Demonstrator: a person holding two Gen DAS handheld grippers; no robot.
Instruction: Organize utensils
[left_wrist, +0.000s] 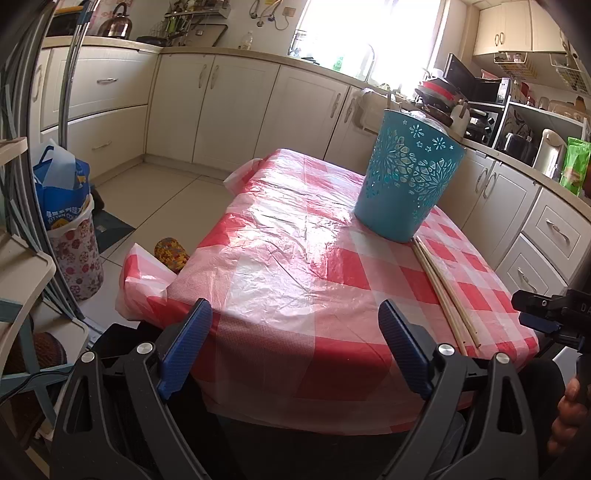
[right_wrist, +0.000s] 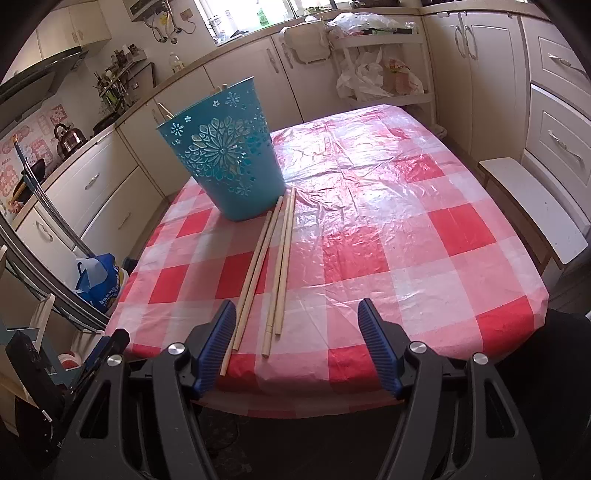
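Left wrist view: the left gripper (left_wrist: 295, 343) hangs at the near edge of a counter (left_wrist: 295, 258) covered in a red-and-white checked plastic cloth, jaws spread wide with nothing between them. A teal cut-out basket (left_wrist: 406, 184) stands upright toward the far right of the cloth, and pale wooden chopsticks (left_wrist: 443, 291) lie flat just in front of it, running back toward the near edge. Right wrist view: the right gripper (right_wrist: 297, 343) is also wide open and empty, poised over the near ends of the chopsticks (right_wrist: 275, 266) — four show here, in two loose pairs, far tips at or almost at the basket (right_wrist: 225, 155). A few sticks already poke above its rim. Likely trouble: the sticks are thin and lie flat on slick, wrinkled plastic, so a closing gripper could roll them apart or pinch the cloth — and reaching in low could nudge the light basket over.
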